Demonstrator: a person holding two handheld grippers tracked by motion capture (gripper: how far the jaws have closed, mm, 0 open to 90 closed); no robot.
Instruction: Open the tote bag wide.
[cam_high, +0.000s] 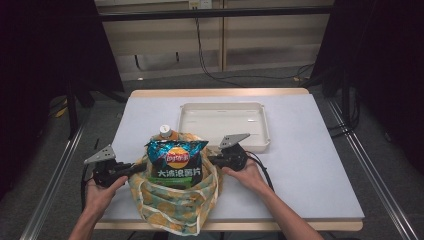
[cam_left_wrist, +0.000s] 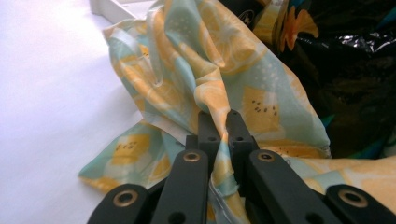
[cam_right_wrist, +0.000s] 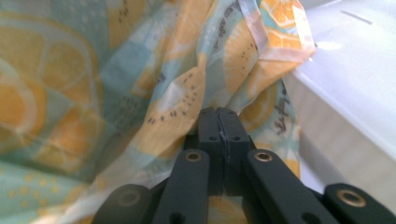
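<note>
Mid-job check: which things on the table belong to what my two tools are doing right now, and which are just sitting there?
In the job:
- fruit-print cloth bag, pinched by the left tool and the right tool
- chip packet standing in the bag
- orange-capped bottle behind the packet

Lying about:
- white tray

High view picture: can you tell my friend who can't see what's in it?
A person's two hands each clamp a tool, left tool and right tool, on opposite sides of a lemon-print cloth bag holding a crisp packet and a bottle. Behind it, on the white table, sits a white tray.
</note>
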